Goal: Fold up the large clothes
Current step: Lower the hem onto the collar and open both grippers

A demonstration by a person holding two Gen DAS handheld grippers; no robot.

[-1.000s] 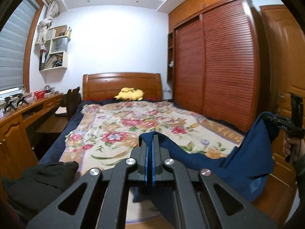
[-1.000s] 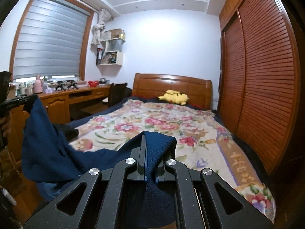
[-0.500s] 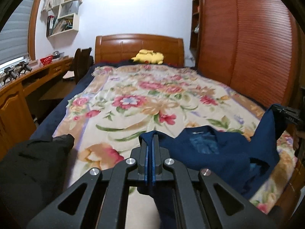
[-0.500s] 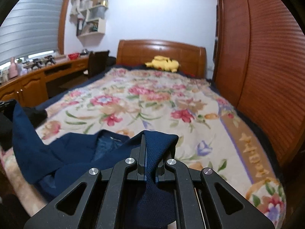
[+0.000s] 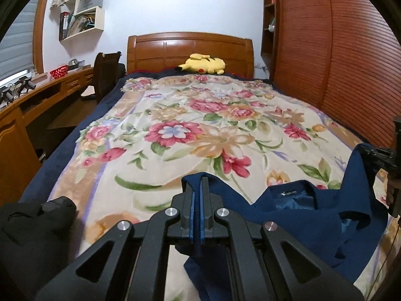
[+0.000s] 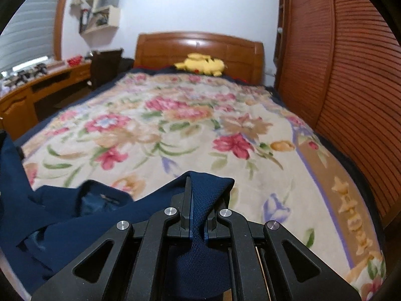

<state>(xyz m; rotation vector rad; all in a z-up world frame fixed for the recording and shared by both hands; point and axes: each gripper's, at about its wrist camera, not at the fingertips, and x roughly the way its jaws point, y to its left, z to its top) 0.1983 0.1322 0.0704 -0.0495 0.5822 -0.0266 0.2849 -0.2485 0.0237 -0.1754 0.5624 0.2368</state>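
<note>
A dark blue jacket (image 5: 313, 215) lies at the near end of the bed, collar and label facing up. It also shows in the right wrist view (image 6: 75, 215). My left gripper (image 5: 198, 188) is shut on one edge of the jacket at its left side. My right gripper (image 6: 200, 190) is shut on the jacket's other edge, with cloth bunched over its tips. The right gripper also shows in the left wrist view (image 5: 378, 155) at the far right, holding the cloth up.
The bed has a floral blanket (image 5: 200, 125), a wooden headboard (image 5: 190, 50) and a yellow plush toy (image 5: 203, 65). A black garment (image 5: 32, 228) lies at the near left corner. A wooden desk (image 5: 37, 100) and chair (image 5: 105, 72) stand left. A slatted wardrobe (image 5: 351, 50) stands right.
Both grippers have moved forward and down over the bed with the jacket. The jacket went from hanging between them to lying partly on the blanket.
</note>
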